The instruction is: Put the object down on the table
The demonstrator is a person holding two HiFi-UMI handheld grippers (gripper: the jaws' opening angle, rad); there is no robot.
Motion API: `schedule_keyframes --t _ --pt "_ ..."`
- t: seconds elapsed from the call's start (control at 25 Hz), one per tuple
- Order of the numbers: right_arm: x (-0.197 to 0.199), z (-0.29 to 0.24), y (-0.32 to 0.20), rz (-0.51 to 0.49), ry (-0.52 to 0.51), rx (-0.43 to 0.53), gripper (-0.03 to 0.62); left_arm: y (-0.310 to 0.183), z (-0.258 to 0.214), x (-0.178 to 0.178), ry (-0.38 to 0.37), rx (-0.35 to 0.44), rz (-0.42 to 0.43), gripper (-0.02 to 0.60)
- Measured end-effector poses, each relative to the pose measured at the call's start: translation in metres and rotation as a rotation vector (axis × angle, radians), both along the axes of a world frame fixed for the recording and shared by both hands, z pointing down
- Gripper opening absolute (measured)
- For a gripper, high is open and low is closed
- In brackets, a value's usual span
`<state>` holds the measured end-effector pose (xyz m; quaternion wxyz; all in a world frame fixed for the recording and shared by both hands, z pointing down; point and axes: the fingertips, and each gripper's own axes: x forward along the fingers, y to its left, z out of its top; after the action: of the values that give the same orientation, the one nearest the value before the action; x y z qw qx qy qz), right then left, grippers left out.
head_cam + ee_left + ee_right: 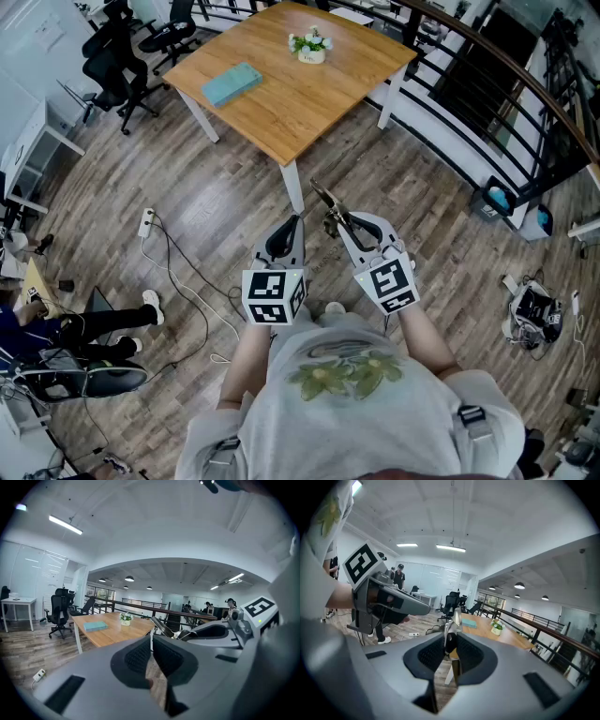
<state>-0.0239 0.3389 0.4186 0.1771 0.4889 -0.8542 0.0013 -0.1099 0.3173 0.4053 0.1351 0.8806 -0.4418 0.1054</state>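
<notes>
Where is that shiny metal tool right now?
In the head view the metal tool is pinched in the right gripper near the picture's centre, over the wood floor, just short of the near corner of the wooden table.

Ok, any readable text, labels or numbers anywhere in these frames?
No readable words or numbers.
Left gripper's marker cube and right gripper's marker cube: black-and-white square patterns, not text.
Flat teal book on the square wooden table: cover too small to read.
Green print on the person's white shirt: no lettering visible.

Honey-brown table (319, 105), teal book (232, 83), silver tool (330, 204), grey-brown plank floor (187, 192)
</notes>
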Motion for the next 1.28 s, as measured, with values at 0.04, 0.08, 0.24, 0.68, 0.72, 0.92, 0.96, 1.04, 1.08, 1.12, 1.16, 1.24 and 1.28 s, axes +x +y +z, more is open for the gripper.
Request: schedule_keyframes --t 0.04,0.08,0.24,0.68,0.72,0.92,0.96,1.04,1.08,1.12,1.16,1.24,1.28 --pt "0.003 0.001 0.002 -0.003 -0.003 0.000 0.070 0.002 0.001 0.003 -0.002 0.002 -0.001 0.028" --pt "0.007 0.002 0.003 -0.005 -0.005 0.000 0.071 0.003 0.001 0.006 -0.003 0.004 -0.002 0.028" --pt "0.018 0.006 -0.003 -0.003 -0.007 0.001 0.070 0.002 0.007 0.017 -0.010 0.007 -0.006 0.028" --pt "0.033 0.020 -0.063 -0.006 0.002 -0.018 0.071 -0.064 0.022 0.037 0.010 -0.004 0.009 0.028" --pt "0.033 0.022 -0.074 -0.005 0.005 -0.021 0.071 -0.076 0.025 0.038 0.010 -0.009 0.014 0.028" --pt "0.028 0.023 -0.142 -0.014 0.021 -0.023 0.071 -0.146 0.031 0.034 0.016 -0.020 0.009 0.028" --pt "0.027 0.021 -0.158 -0.016 0.026 -0.022 0.071 -0.162 0.029 0.032 0.017 -0.020 0.004 0.028" --pt "0.027 0.015 -0.188 -0.017 0.034 -0.022 0.071 -0.193 0.023 0.029 0.022 -0.019 -0.004 0.028" --pt "0.027 0.012 -0.203 -0.017 0.038 -0.022 0.071 -0.207 0.020 0.028 0.026 -0.019 -0.005 0.028" --pt "0.027 0.010 -0.218 -0.016 0.041 -0.021 0.071 -0.222 0.018 0.027 0.030 -0.018 -0.005 0.028" --pt "0.027 0.008 -0.232 -0.013 0.042 -0.021 0.070 -0.235 0.017 0.025 0.030 -0.018 -0.005 0.028" --pt "0.026 0.007 -0.256 -0.007 0.043 -0.019 0.069 -0.261 0.016 0.021 0.027 -0.019 -0.007 0.028" --pt "0.026 0.006 -0.267 -0.004 0.044 -0.018 0.069 -0.272 0.016 0.019 0.027 -0.020 -0.009 0.028"
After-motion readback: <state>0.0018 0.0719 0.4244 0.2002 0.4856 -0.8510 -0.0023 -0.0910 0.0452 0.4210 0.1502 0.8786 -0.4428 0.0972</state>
